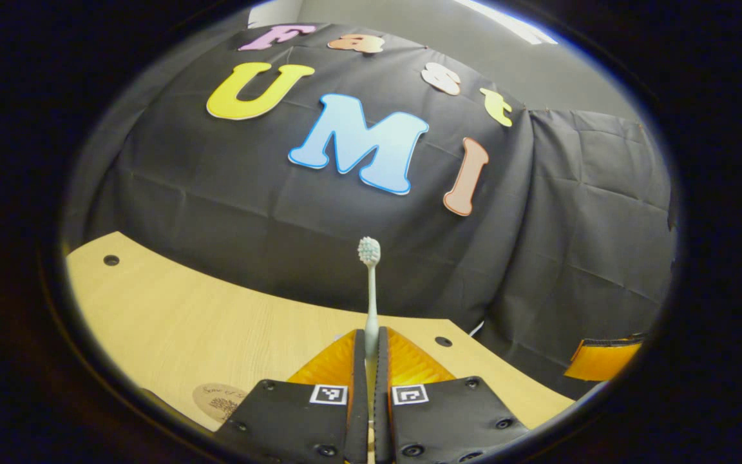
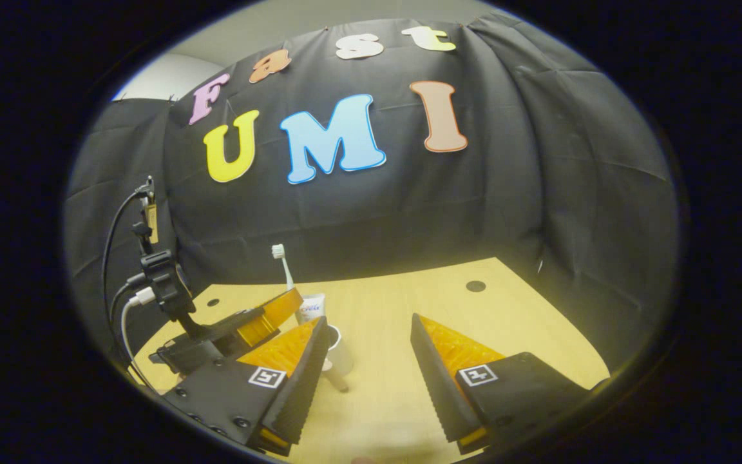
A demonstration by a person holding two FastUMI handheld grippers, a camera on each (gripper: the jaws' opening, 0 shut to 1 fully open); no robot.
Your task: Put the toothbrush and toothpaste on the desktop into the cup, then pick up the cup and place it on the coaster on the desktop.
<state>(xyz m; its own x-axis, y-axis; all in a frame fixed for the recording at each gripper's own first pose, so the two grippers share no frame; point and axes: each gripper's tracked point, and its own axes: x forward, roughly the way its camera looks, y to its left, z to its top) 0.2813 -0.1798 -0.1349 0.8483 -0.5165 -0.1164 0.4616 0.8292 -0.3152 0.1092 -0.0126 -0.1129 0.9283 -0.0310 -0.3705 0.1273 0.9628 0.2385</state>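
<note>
so the left gripper (image 1: 371,351) is clenched on the toothbrush (image 1: 370,283), held upright above the desktop (image 1: 203,322). the right gripper (image 2: 368,348) hangs released near the cup (image 2: 339,351), with the toothpaste (image 2: 310,308) just behind it. neither item looks in the cup yet; the coaster (image 1: 219,401) waits.

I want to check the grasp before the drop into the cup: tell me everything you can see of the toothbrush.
The toothbrush is slim, with a pale handle that looks like plastic and a small head of light bristles at the top. It stands upright, clamped low on its handle between the two fingers of the left gripper, head well above them. In the right gripper view it rises above that gripper, over the desk. Its lower end is hidden.
</note>
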